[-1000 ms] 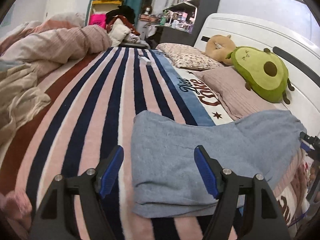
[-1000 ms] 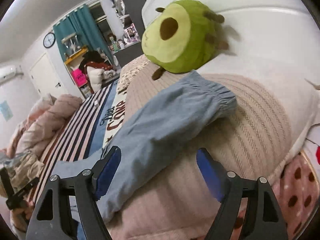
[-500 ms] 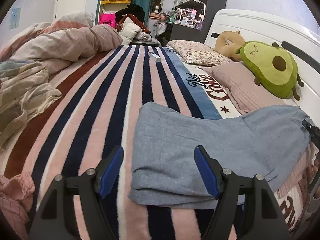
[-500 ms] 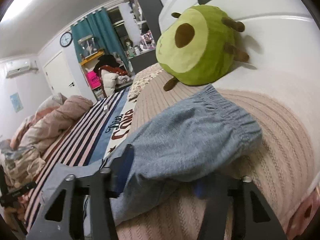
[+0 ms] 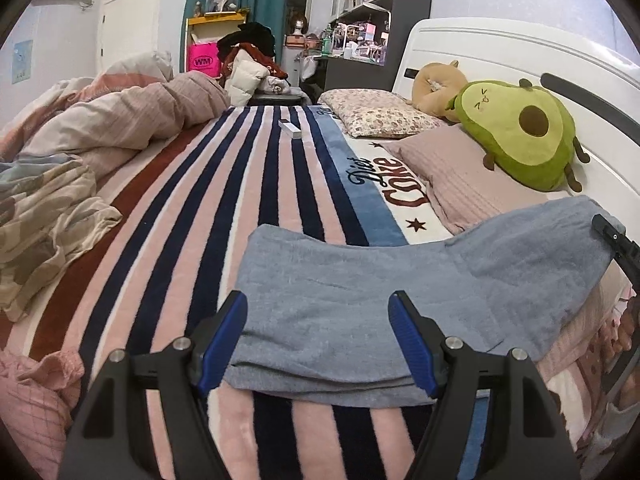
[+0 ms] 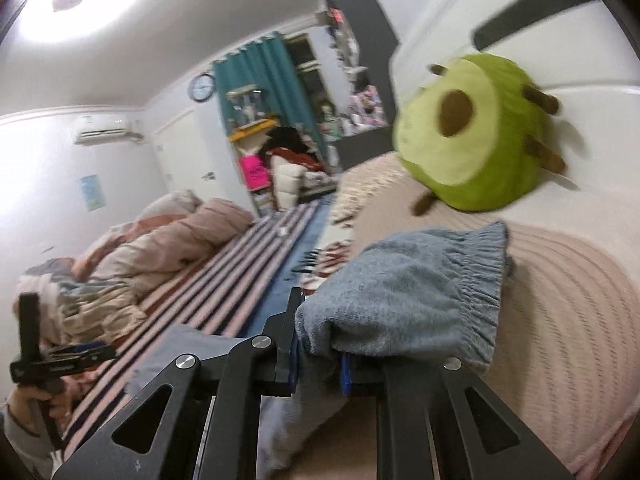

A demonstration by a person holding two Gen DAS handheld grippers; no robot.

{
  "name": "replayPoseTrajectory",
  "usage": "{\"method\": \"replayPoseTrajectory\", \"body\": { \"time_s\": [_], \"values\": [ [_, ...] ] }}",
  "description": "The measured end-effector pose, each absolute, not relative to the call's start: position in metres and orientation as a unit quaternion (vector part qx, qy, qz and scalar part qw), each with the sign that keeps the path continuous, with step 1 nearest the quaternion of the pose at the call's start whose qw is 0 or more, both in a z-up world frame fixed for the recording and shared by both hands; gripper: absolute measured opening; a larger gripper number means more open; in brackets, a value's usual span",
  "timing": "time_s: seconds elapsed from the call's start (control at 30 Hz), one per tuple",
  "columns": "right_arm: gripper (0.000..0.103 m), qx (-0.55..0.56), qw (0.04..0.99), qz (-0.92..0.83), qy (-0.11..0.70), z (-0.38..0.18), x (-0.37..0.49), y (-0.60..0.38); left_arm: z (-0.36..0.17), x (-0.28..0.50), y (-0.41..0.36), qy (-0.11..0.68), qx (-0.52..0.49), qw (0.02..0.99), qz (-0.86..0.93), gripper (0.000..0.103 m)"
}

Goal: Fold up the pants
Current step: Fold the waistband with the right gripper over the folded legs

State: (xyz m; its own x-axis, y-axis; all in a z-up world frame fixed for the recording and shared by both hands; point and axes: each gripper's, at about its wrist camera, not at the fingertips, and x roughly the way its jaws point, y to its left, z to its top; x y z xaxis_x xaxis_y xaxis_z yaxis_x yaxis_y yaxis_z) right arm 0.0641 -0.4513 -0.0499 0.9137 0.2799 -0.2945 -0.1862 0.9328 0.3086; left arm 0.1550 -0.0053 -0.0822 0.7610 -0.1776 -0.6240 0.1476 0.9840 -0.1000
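Observation:
Grey-blue pants (image 5: 360, 304) lie across the striped blanket (image 5: 224, 200), one end running up onto a pink pillow (image 5: 464, 176) at the right. My left gripper (image 5: 316, 332) hovers open just above their near end, nothing between its blue pads. In the right wrist view my right gripper (image 6: 320, 364) is closing its jaws on the pants (image 6: 404, 300) near the elastic band, and the cloth bunches up over the fingers, lifted off the pillow (image 6: 560, 320). The right gripper's finger (image 5: 616, 240) shows at the left wrist view's right edge, against the pants' far end.
A green avocado plush (image 5: 520, 132) leans on the white headboard (image 5: 520, 56) behind the pillow. A rumpled pink duvet (image 5: 132, 120) and a patterned cloth (image 5: 44, 216) fill the bed's left side. A small white box (image 5: 290, 128) lies far up the blanket.
My right gripper's jaws came together on the pants by the elastic band and lifted the cloth, tilting as it rose. My left gripper drew back and upward, still open.

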Motion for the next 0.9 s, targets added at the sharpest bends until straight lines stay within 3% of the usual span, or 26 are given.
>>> {"method": "replayPoseTrajectory", "body": {
  "time_s": [0.43, 0.9],
  "values": [
    [0.008, 0.081, 0.949, 0.233, 0.196, -0.058, 0.072, -0.363, -0.091, 0.156, 0.004, 0.333, -0.031, 0.939, -0.085, 0.069],
    [0.008, 0.072, 0.936, 0.254, 0.233, -0.07, 0.115, -0.299, -0.11, 0.16, 0.071, 0.333, -0.06, 0.938, -0.081, 0.069]
  ]
}}
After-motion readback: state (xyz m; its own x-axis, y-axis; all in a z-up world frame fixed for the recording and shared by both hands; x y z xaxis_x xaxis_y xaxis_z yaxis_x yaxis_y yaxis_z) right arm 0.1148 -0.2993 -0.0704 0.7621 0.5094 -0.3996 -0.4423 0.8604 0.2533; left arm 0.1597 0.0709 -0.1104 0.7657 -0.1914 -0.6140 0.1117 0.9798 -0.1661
